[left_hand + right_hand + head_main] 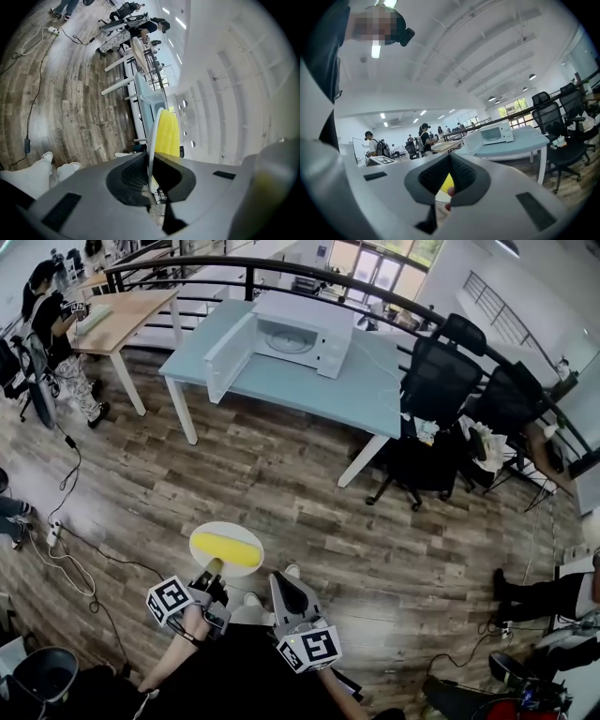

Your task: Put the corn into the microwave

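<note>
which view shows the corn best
The head view: the whole corn lies on the plate, seen from above. The left gripper view shows it side-on past the plate's rim; the right gripper view shows only a yellow sliver past its jaws.

Words and numbers: I can't read any from where I stand.
Left cube, on the left claw: a black and white square pattern, not letters or numbers.
Right cube, on the right claw: the same sort of black and white pattern, with nothing to read.
Microwave on the table: plain white, and any name on it is too small to make out.
</note>
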